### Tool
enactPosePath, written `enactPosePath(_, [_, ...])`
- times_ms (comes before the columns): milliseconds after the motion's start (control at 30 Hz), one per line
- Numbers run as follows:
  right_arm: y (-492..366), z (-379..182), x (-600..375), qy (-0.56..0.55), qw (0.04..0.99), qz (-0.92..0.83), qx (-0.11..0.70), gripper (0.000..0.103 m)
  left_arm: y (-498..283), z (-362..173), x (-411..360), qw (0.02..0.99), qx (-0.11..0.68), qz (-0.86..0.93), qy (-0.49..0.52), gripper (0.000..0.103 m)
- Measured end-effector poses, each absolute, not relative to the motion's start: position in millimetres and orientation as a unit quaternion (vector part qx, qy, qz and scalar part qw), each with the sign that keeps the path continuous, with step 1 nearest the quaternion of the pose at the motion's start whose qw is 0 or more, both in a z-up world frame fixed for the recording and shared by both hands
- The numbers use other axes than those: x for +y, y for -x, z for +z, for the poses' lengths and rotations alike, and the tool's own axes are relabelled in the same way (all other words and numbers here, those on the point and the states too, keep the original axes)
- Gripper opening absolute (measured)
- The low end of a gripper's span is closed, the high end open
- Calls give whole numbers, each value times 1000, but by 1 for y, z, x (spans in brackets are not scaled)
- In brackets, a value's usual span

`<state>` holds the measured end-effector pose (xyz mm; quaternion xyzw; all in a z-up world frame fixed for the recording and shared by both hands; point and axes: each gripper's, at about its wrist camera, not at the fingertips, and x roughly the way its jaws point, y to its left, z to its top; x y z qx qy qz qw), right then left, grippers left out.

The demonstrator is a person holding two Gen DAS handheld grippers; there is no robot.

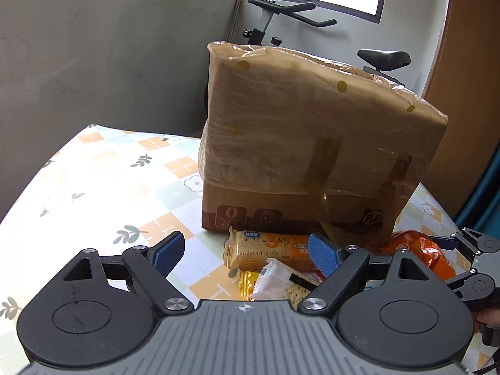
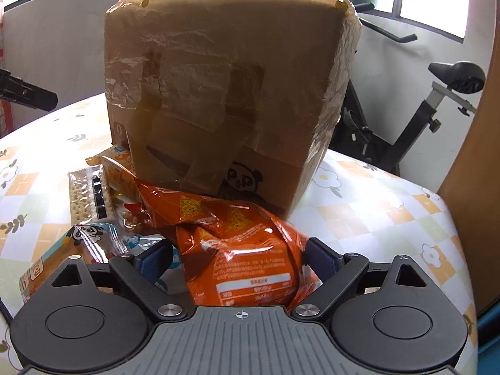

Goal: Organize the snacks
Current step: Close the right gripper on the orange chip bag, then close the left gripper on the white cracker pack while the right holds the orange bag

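item: my left gripper [image 1: 250, 254], low over the table [image 1: 93, 168]. fingers spread wide, blue pads [image 1: 168, 254] bare, nothing clamped. the near end of a yellow biscuit pack [image 1: 265, 250] and a white wrapper [image 1: 275, 278] lie on the cloth between and just ahead of the pads; neither pad touches them as far as i can see.

item: my right gripper [image 2: 239, 257], also low. fingers wide apart, an orange chip bag [image 2: 237, 243] lying between them. the right pad [image 2: 322, 257] sits at the bag's edge, and whether it touches i cannot tell; the left pad [image 2: 156, 261] stands off it. i do not count this as a grasp: released, bag merely within the gap.

item: carton [image 2: 225, 93], brown, upright on the table, wrapped in clear plastic film and patched with tape, panda print low on its front. the snacks lie heaped against its near foot.

item: snacks, all on the table in front of the carton. orange chip bag to the right, leaning on the carton's base. yellow biscuit pack to the left, touching the carton. a clear cracker pack [image 2: 87, 193] just left of the orange bag. a panda-print packet [image 2: 90, 240] nearest me, partly under my right gripper's left side.

item: table cover, checked orange, green and white with flowers.

item: exercise bike [image 1: 281, 12], behind the carton by the wall.
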<state>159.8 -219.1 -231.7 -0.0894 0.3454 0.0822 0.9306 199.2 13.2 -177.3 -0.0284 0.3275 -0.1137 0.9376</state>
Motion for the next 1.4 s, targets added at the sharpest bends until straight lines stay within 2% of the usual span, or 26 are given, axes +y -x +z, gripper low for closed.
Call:
enactPosePath(33, [-156, -233, -219, 97, 933, 81, 338, 78, -199, -180, 13, 937, 330, -114, 30, 88])
enactPosePath(133, [-146, -234, -225, 63, 940, 76, 326, 71, -198, -188, 13, 934, 337, -114, 31, 88])
enactPosePath(167, [-143, -234, -227, 52, 943, 70, 320, 64, -197, -190, 12, 934, 338, -113, 31, 88])
enactPosePath(267, [-127, -233, -235, 18, 954, 45, 295, 62, -196, -196, 12, 933, 342, -112, 28, 88])
enactPosePath(467, [-91, -232, -257, -71, 972, -45, 220, 61, -200, -208, 9, 925, 360, -111, 41, 88])
enactPosePath(933, [-86, -245, -247, -43, 975, -53, 214, 61, -208, -231, -44, 911, 394, -114, 40, 84])
enactPosePath(1100, [-85, -246, -250, -54, 975, -45, 210, 62, -211, -241, -49, 902, 416, -95, 60, 78])
enactPosePath(1400, [-86, -245, -254, -69, 975, -40, 208, 62, -225, -247, -57, 901, 420, -92, 58, 76])
